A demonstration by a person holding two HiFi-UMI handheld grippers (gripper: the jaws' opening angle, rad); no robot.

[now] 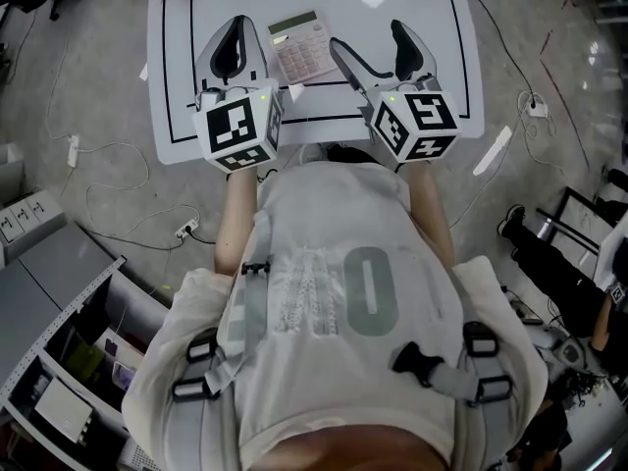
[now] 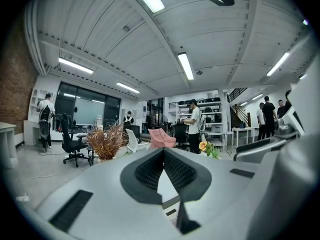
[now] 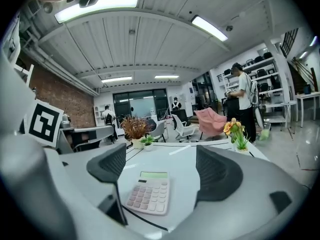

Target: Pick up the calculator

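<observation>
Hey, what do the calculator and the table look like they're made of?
Calculator: likely plastic, matte pale casing with moulded keys and a greenish display. Table: smooth white top, perhaps laminate or painted board, slightly glossy judging by the light streak reflected on it.

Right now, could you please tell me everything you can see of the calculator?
The calculator is a pale, plastic-looking slab with a greenish display at its far end and rows of light keys. It lies flat, face up, on the white table. It shows between the open jaws of the right gripper, which seem not to touch it.
</observation>
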